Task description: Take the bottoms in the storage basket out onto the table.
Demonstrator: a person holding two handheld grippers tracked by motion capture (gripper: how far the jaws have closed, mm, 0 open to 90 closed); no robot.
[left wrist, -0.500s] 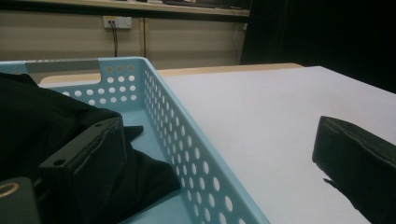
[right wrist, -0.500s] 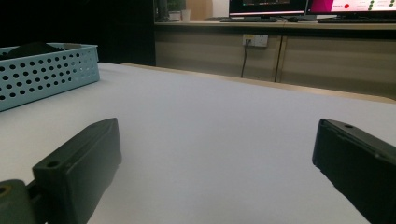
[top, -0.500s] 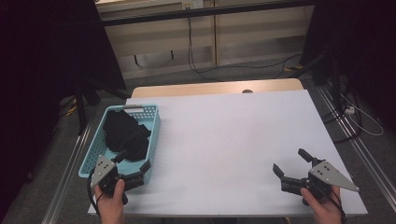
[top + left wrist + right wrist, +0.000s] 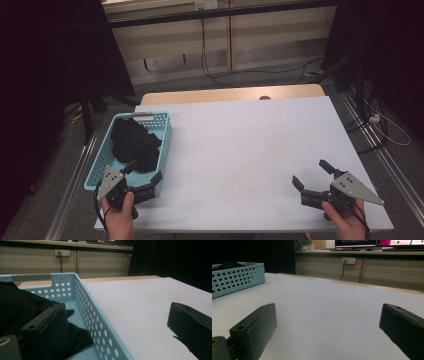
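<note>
I've got the white surface (image 4: 250,150) mostly bare, with the blue basket (image 4: 165,131) at its left edge and the black cloth (image 4: 132,145) heaped inside it. My left gripper (image 4: 146,176) straddles the basket's near corner, jaws wide and holding nothing, one jaw over the cloth. My right gripper (image 4: 312,172) rests near the right edge, just as wide and empty. I reckon this is the approach; next I dip left and pinch a fold
</note>
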